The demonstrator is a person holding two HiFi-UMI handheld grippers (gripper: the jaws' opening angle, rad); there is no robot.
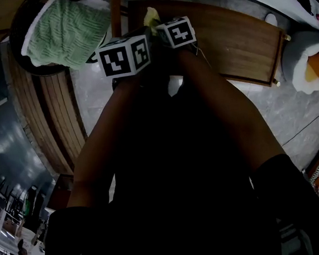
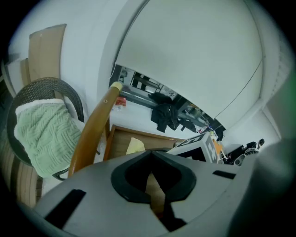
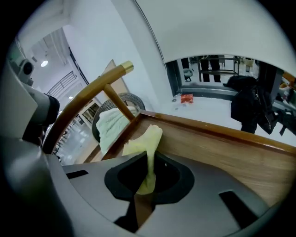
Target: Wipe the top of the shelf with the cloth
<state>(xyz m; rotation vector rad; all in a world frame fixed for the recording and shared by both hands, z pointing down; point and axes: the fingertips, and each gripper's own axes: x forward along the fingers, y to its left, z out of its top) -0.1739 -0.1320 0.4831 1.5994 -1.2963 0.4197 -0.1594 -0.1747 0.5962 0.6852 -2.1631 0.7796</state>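
nearest to me in the head view are the person's two dark arms (image 1: 169,168), reaching forward side by side and filling the middle of the picture. at their far ends the two grippers sit close together, each with its marker cube (image 1: 124,55) facing up. the left gripper (image 2: 150,173) has its jaws brought together with nothing between them; through the opening behind them i only see a strip of brown wood. the right gripper (image 3: 147,178), just to its right, is clamped on the yellow cloth (image 3: 145,148), which runs up out of the jaws in a thin pinched strip and spreads into a loose bunch just past them. that bunch lies at the near left corner of the shelf (image 3: 222,148), against the raised rim of its wooden top; how firmly it presses on the wood i cannot tell. the brown top stretches away to the right and far side. left of the shelf a curved wooden rail (image 2: 92,132) rises at a slant, and beyond it a green towel (image 2: 44,136) is draped in a dark woven chair (image 2: 51,85). farther off, on the pale floor (image 3: 203,109), a heap of dark clothing (image 2: 166,115) lies well apart from the shelf.
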